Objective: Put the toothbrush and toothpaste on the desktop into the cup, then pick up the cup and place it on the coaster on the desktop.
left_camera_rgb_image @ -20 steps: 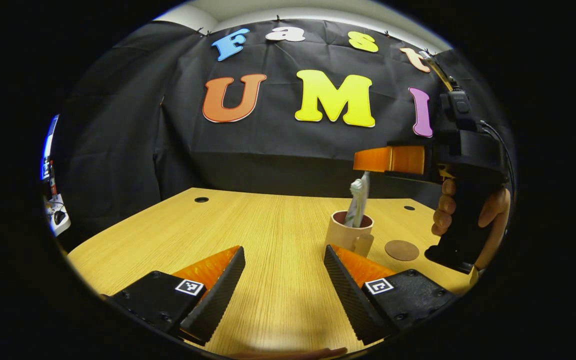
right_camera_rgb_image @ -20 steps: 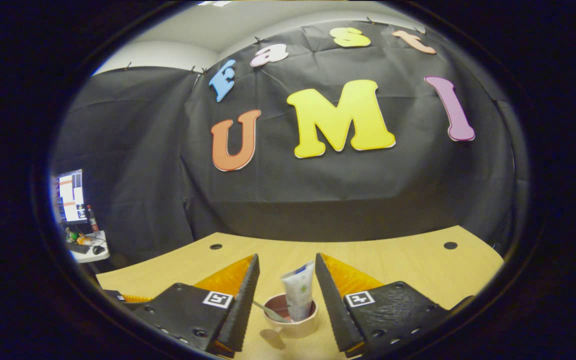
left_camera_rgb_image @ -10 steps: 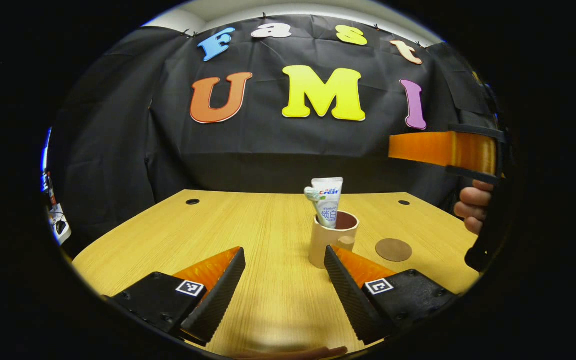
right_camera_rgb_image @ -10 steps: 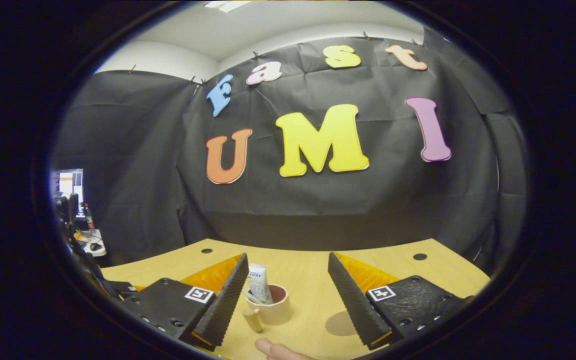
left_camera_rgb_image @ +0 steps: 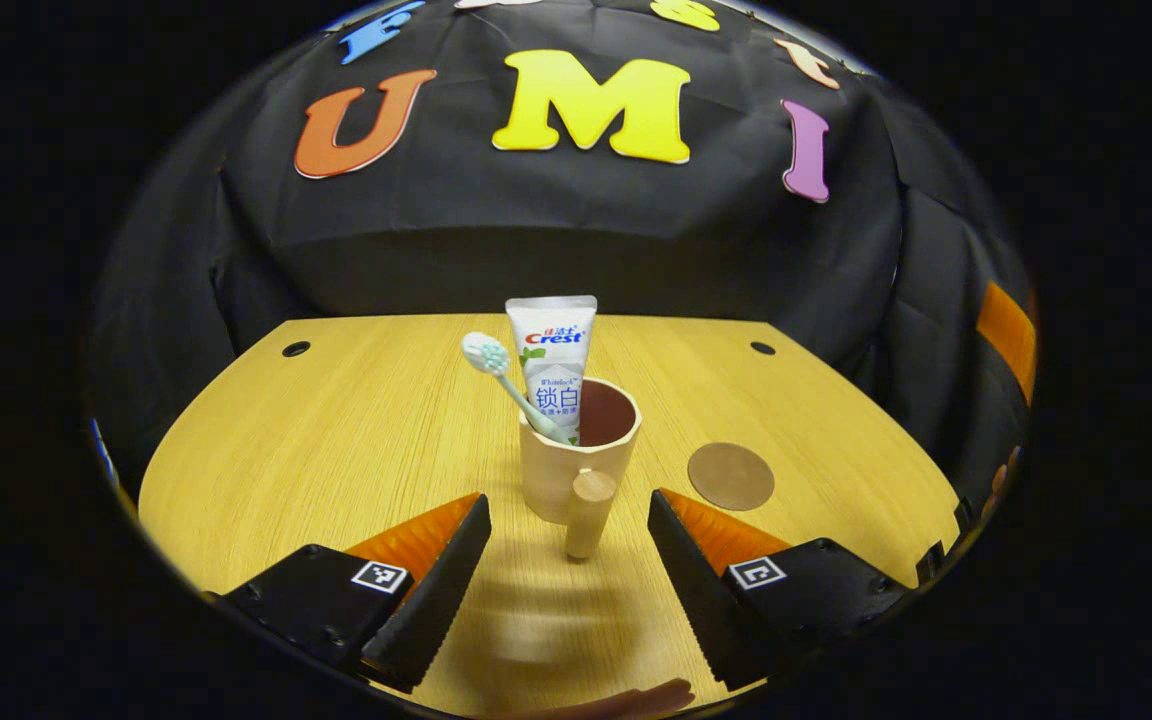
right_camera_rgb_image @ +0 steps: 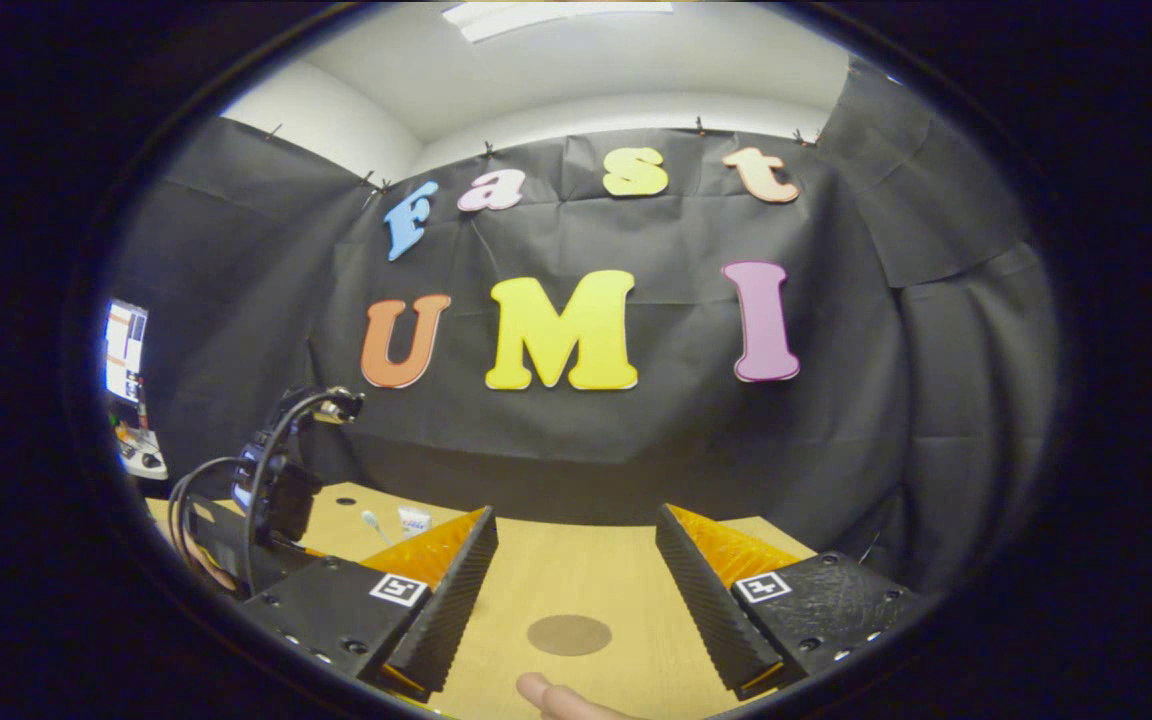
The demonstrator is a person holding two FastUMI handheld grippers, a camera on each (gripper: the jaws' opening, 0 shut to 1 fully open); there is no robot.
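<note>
A beige cup (left_camera_rgb_image: 576,462) with a dark red inside stands mid-table, its stubby handle (left_camera_rgb_image: 588,512) pointing at me. A white toothpaste tube (left_camera_rgb_image: 551,355) stands upright in it, and a toothbrush (left_camera_rgb_image: 508,383) leans out to the left. A round brown coaster (left_camera_rgb_image: 731,476) lies just right of the cup. My left gripper (left_camera_rgb_image: 568,500) is open, low over the table, with the handle between its fingertips but untouched. My right gripper (right_camera_rgb_image: 576,512) is open and holds nothing, with the coaster (right_camera_rgb_image: 569,634) below its fingers. In the right gripper view, the toothbrush head (right_camera_rgb_image: 371,520) and tube top (right_camera_rgb_image: 414,520) peek out behind its left finger.
The wooden table (left_camera_rgb_image: 336,450) has two cable holes (left_camera_rgb_image: 296,349) (left_camera_rgb_image: 762,348) near its back edge. Part of the right gripper (left_camera_rgb_image: 1006,335) shows at the far right. The left gripper's body and cables (right_camera_rgb_image: 276,490) rise at the left. A fingertip (right_camera_rgb_image: 546,695) shows at the bottom.
The right gripper drew back from the cup to the right, above the coaster. The left gripper moved in and tilted down, so the cup's handle now sits between its open fingers.
</note>
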